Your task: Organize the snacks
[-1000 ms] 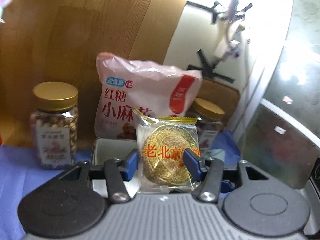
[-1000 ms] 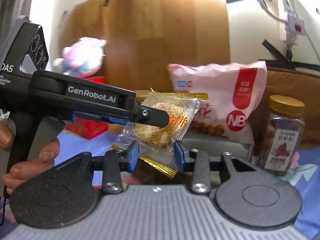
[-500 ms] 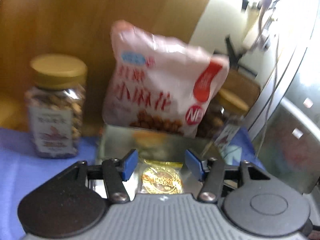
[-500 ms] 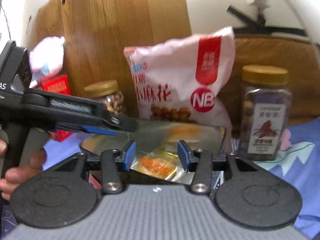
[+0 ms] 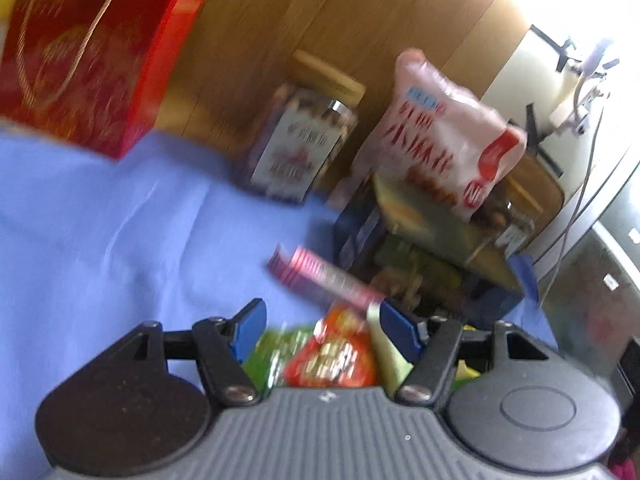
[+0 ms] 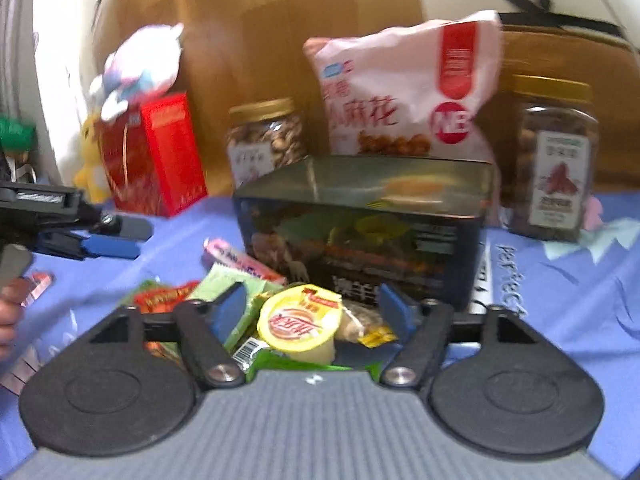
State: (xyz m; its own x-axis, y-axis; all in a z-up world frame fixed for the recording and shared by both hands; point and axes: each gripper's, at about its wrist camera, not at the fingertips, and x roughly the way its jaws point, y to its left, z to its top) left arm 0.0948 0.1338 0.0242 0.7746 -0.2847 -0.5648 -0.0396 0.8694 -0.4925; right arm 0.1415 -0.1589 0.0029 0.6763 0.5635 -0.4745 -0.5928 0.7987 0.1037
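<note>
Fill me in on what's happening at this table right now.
A person with a gripper in each hand is sorting snacks on a blue cloth. Both grippers are open and hold nothing. The right gripper hovers over a pile of loose snacks, with a yellow-lidded jelly cup between its fingers. The left gripper is over an orange packet in the same pile. Just behind stands the open dark tin, with jars, a pink bag and a red box farther back.

The right hand-held gripper (image 6: 310,312) is showing blue pads (image 6: 230,310), black arms with silver screws and a ribbed grey body; the left hand-held gripper (image 5: 320,330) is matching; bare fingers (image 6: 8,314) are showing at nine o'clock.
</note>
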